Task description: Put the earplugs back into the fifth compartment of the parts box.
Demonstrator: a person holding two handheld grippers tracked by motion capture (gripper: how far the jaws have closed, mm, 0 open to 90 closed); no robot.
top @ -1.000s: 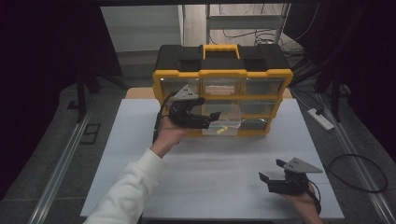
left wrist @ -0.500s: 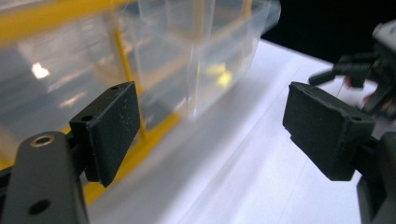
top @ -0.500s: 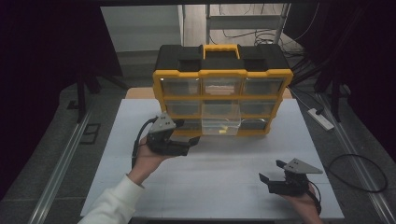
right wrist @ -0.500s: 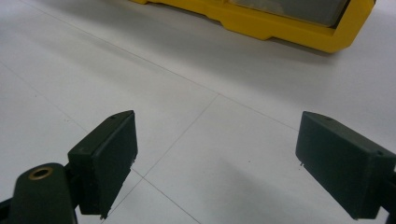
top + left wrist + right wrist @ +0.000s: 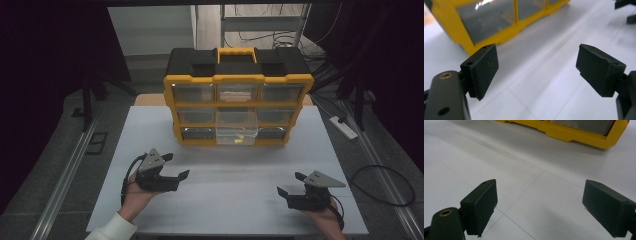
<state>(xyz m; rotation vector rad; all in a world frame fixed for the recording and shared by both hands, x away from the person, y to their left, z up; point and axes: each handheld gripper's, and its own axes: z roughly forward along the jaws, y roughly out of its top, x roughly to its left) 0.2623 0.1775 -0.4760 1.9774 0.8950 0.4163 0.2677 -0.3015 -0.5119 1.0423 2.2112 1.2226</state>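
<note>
A yellow and black drawer organizer [image 5: 238, 95] stands at the back middle of the white table [image 5: 235, 170]. Its bottom middle clear drawer [image 5: 236, 132] sticks out a little, with small yellow pieces inside. My left gripper [image 5: 176, 166] hovers over the near left of the table, open and holding nothing, well clear of the organizer. My right gripper [image 5: 290, 183] is at the near right, also open with nothing in it. In the left gripper view the open gripper [image 5: 536, 67] faces the organizer's lower front [image 5: 494, 22]. The right gripper view has the open gripper [image 5: 539, 205] over bare table, the organizer's base [image 5: 574, 132] beyond.
A white power strip [image 5: 343, 127] and a looped black cable [image 5: 385, 185] lie on the floor to the right. A metal rail [image 5: 70, 170] runs along the floor at the left. The other gripper [image 5: 626, 10] shows at the top right of the left gripper view.
My left gripper has drawn back from the organizer's middle drawers to the near left of the table. The right gripper has stayed put.
</note>
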